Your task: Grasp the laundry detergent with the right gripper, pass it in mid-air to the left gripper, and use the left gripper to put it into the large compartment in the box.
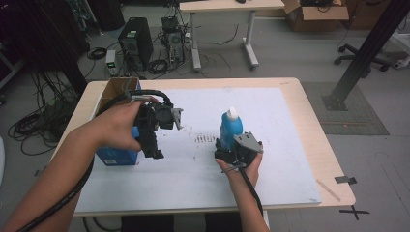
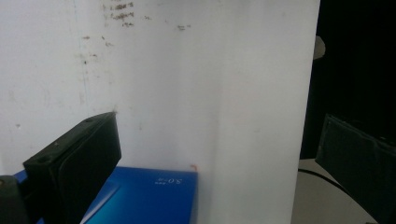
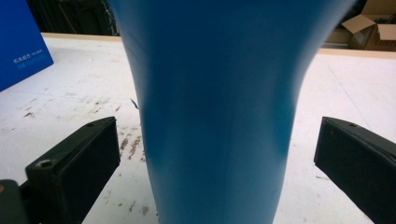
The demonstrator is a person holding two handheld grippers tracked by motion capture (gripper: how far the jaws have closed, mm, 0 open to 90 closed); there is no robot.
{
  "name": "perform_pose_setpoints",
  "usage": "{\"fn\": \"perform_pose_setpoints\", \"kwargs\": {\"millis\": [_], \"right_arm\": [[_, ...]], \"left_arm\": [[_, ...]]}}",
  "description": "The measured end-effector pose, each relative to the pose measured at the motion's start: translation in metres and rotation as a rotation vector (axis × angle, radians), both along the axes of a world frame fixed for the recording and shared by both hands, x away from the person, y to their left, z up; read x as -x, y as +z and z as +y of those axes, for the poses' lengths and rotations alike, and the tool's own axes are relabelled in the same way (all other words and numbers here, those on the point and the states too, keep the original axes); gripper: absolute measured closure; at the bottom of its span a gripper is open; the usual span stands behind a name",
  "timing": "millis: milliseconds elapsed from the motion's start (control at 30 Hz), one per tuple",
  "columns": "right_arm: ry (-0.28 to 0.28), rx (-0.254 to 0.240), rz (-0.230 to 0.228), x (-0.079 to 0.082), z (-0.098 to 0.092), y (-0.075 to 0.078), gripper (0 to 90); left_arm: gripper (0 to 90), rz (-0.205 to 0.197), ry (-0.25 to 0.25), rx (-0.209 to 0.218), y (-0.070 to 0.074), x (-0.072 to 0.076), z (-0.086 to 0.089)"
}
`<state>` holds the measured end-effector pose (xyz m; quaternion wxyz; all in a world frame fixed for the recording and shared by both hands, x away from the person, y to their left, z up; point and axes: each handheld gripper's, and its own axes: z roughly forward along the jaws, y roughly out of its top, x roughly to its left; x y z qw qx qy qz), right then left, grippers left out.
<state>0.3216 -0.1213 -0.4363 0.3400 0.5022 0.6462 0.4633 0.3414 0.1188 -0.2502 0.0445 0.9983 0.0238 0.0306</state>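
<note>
Your right gripper (image 3: 217, 154) gapes around the blue bottle (image 3: 215, 107); close squarely on its waist, beside the blue box (image 1: 116, 155).

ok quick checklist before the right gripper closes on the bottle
1. Right gripper open: ok, both jaws stand apart.
2. Bottle between the jaws: ok, with a gap on each side.
3. Bottle upright: ok, white cap on top.
4. Left gripper out of the way: ok, it is over by the blue box.
5. Mat beside the bottle free of other things: ok.
6. Cap tight: cannot tell.
</note>
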Motion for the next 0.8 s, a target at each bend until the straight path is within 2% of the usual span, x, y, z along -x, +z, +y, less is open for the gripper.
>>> {"fn": "perform_pose_setpoints", "kwargs": {"millis": [367,800], "right_arm": [[0.004,-0.014,-0.026,-0.0001,-0.0008,-0.0023,0.7],[-0.004,-0.025,-0.041,0.0001,0.0009,-0.0052,8.5]], "left_arm": [[0.2,0.000,-0.003,0.000,-0.0008,0.0005,-0.0015],[0.2,0.006,0.001,0.004,-0.0036,0.0011,-0.0001]]}}
